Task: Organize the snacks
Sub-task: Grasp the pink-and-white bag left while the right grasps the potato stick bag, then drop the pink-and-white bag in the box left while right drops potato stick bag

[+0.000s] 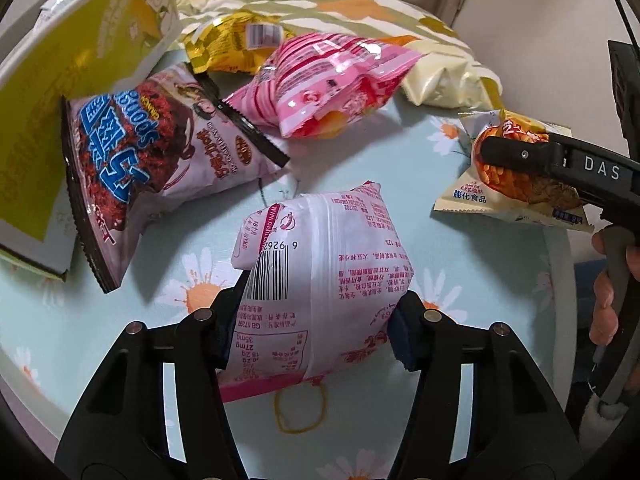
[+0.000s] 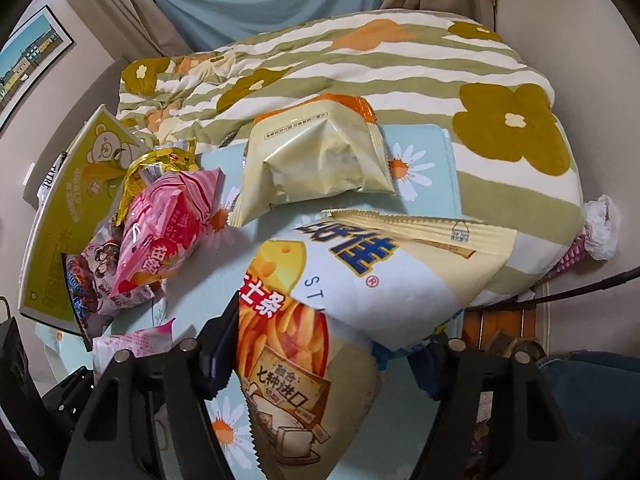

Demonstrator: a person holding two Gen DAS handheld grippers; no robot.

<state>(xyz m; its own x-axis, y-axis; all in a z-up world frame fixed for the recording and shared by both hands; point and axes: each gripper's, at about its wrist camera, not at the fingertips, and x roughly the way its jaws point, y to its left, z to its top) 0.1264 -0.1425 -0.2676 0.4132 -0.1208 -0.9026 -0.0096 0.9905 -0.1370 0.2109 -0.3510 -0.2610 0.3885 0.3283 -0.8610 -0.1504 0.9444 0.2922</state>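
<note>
Left wrist view: left gripper at 6 o'clock, fingers pinching a pale pink snack bag by its sides, barcode face up, over a daisy-print cloth. Yellow rubber band lying on the cloth just beneath that bag. At 9 o'clock, a chocolate snack bag leaning against a green cardboard box. At 12 o'clock, a bright pink striped bag, with a yellow foil bag beyond it at 11 o'clock and a cream bag at 1 o'clock. At 3 o'clock, the right gripper reaching in from the side, over a cheese stick bag.

Right wrist view: right gripper at 6 o'clock, fingers spread wide on either side of the cheese stick bag, left pad touching the bag's edge, right pad apart from it; no squeeze visible. Cream bag at 12 o'clock, resting partly against a flowered striped quilt. Bright pink striped bag, yellow foil bag and green cardboard box clustered at 9 to 10 o'clock.
</note>
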